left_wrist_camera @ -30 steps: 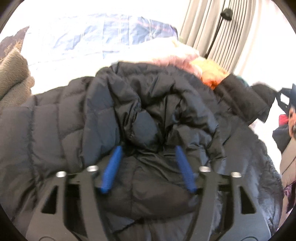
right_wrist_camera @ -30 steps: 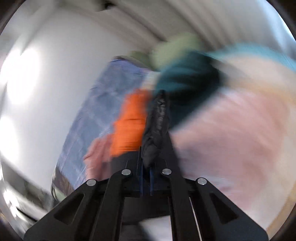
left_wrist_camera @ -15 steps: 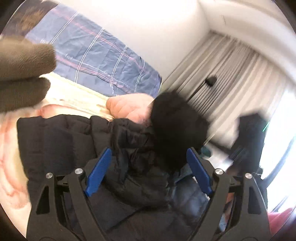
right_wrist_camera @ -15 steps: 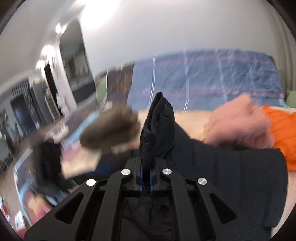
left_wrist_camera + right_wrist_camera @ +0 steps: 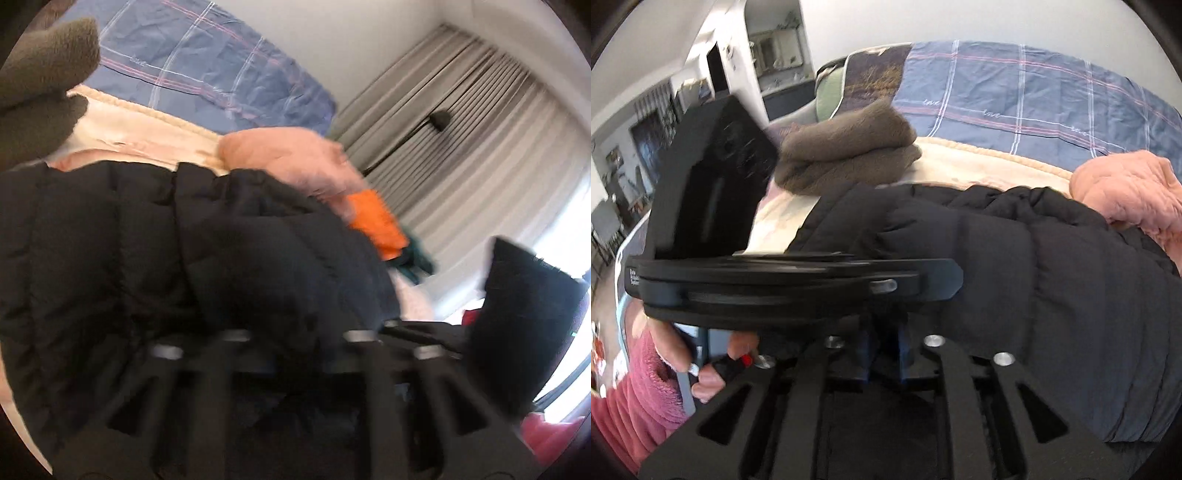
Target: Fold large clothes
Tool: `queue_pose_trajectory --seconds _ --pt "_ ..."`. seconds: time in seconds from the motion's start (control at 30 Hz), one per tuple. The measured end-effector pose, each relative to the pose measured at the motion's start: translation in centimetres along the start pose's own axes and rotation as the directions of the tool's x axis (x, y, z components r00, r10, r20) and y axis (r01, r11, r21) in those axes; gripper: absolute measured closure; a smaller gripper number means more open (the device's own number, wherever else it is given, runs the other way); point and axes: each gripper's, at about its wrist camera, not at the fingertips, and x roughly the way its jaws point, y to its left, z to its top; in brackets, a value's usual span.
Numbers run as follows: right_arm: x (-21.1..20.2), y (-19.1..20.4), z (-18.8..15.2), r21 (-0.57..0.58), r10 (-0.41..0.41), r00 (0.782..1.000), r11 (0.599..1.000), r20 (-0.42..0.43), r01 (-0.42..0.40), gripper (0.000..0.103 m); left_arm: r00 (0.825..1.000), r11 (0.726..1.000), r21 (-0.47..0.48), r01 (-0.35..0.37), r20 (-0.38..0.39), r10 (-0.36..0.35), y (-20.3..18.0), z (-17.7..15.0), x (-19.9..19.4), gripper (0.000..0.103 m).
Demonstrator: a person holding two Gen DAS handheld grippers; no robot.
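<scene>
A black puffer jacket [image 5: 147, 258] lies spread on the bed and fills the lower half of both views [image 5: 1052, 277]. My left gripper [image 5: 295, 343] is blurred. Its jaws are closing, nearly together, and pinch a fold of the jacket that hides its pads. From the right wrist it shows side-on [image 5: 938, 277], lying across the jacket, held by a hand in a pink sleeve [image 5: 701, 369]. My right gripper [image 5: 885, 343] points down at the jacket just behind it. Its jaws are opening, and dark jacket fabric sits loosely between the parted blue pads.
A folded brown fleece [image 5: 846, 147] sits at the far left of the bed. A pink jacket [image 5: 1126, 188], an orange garment [image 5: 376, 225] and a teal one [image 5: 413, 262] are piled to the right. Blue plaid bedding [image 5: 1034, 85] lies behind, and grey curtains [image 5: 480, 147] beyond.
My left jaws went from wide open to pinched on the jacket. My right gripper swung a black sleeve across onto the jacket, and its pads have now parted.
</scene>
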Motion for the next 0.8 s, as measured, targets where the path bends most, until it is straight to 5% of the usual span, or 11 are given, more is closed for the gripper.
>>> queue_pose_trajectory --seconds 0.07,0.2,0.3,0.37,0.43,0.47,0.53,0.57,0.67,0.8 --pt "-1.0 0.3 -0.4 0.001 0.017 1.0 1.0 0.017 -0.017 0.06 0.996 0.997 0.04 -0.066 0.061 0.064 -0.7 0.1 -1.2 0.091" --pt "-4.1 -2.1 -0.2 0.063 0.043 0.994 0.997 0.098 -0.049 0.06 0.989 0.997 0.007 -0.082 0.122 0.081 0.1 1.1 -4.0 0.091" --pt "-5.9 -6.0 -0.4 0.148 -0.087 0.989 0.987 0.117 0.069 0.057 0.983 0.987 -0.009 -0.16 0.094 0.161 1.1 1.6 -5.6 0.088" --pt "-5.4 -10.1 -1.5 0.24 -0.228 0.972 0.948 0.047 0.211 0.056 0.969 0.971 -0.01 -0.237 0.07 0.237 1.7 1.7 -6.0 0.07" --pt "-3.9 -13.8 -3.3 0.314 -0.31 0.948 0.896 -0.069 0.315 0.056 0.928 0.93 -0.017 -0.367 0.069 0.367 2.2 1.8 -6.1 0.051" --pt "-3.3 -15.2 -4.4 0.349 -0.306 0.946 0.879 -0.106 0.324 0.056 0.888 0.892 -0.019 -0.452 0.084 0.452 2.3 2.0 -6.4 0.049" --pt "-3.0 -17.0 -6.2 0.422 -0.258 0.961 0.863 -0.101 0.276 0.056 0.86 0.868 -0.038 -0.495 0.116 0.496 2.3 2.1 -7.7 0.049" --pt "-3.2 -17.2 -6.6 0.432 -0.246 0.966 0.864 -0.085 0.258 0.055 0.863 0.874 -0.051 -0.483 0.141 0.485 2.2 2.3 -8.2 0.052" --pt "-3.7 -16.4 -6.4 0.399 -0.25 0.966 0.881 -0.063 0.254 0.053 0.91 0.929 0.0 -0.371 0.203 0.363 0.0 2.4 -8.4 0.057" --pt "-4.9 -14.6 -5.0 0.349 -0.202 0.979 0.92 0.028 0.18 0.053 0.946 0.936 0.165 -0.311 0.15 0.288 -4.1 1.1 -3.5 0.057"
